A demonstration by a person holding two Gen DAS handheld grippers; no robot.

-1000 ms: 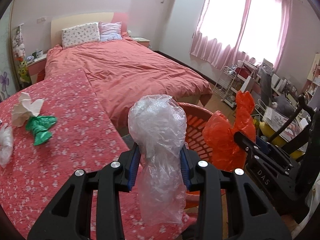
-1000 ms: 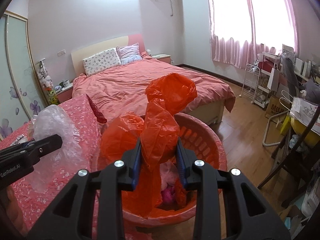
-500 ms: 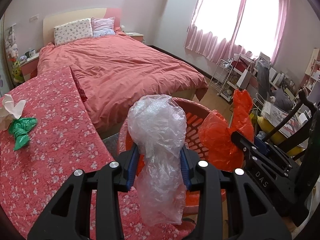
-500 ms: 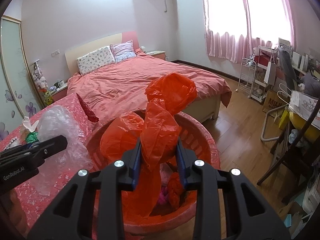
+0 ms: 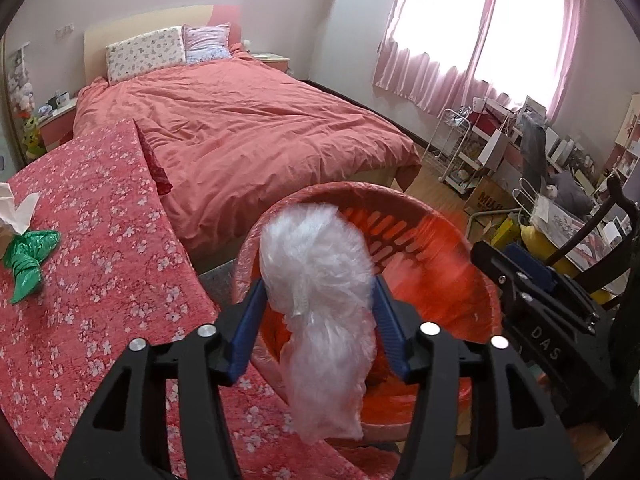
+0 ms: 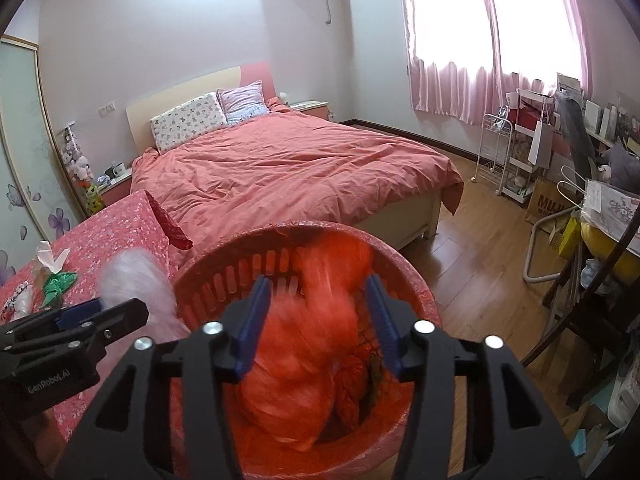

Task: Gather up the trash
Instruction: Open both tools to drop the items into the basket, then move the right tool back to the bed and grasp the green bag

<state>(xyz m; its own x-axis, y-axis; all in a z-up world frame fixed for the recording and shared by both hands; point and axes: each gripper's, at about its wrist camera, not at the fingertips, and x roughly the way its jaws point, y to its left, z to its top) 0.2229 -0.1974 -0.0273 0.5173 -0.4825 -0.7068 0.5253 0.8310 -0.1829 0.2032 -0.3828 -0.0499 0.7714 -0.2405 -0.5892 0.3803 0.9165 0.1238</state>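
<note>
from the camera on my left tongs (image 5: 316, 312), i look down between two black arms with blue pads; the jaws are opening, and a crumpled clear plastic bag (image 5: 320, 300) sits blurred between them, loose rather than pinched, hanging over the near rim of a round red basket (image 5: 400, 204) lined with red plastic. to the left lies a tabletop (image 5: 100, 240) under a red flowered cloth, and on it a green plastic scrap (image 5: 30, 254) and a white tissue (image 5: 16, 212) wait well away from the basket. a bed with a salmon quilt (image 5: 248, 120) fills the room behind. at the right edge i see my other tongs, with the letters "das" in white on the black body. from the camera on my right tongs (image 6: 316, 312), the jaws are likewise opening, and a red plastic bag (image 6: 316, 320) is smeared with motion between the pads, over the basket's open mouth, above other red trash already lying inside. my left tongs show at the lower left, marked "genrobot.ai", with the clear bag blurred beside the basket's left rim. a brown paper bag on the floor at the right reads "mu", the rest hidden. to do this step well, i judge both tongs should open fully and hold over the basket until each bag has dropped clear of the pads; the clear bag sits close to the rim, so it could catch there or slide onto the tabletop.
</note>
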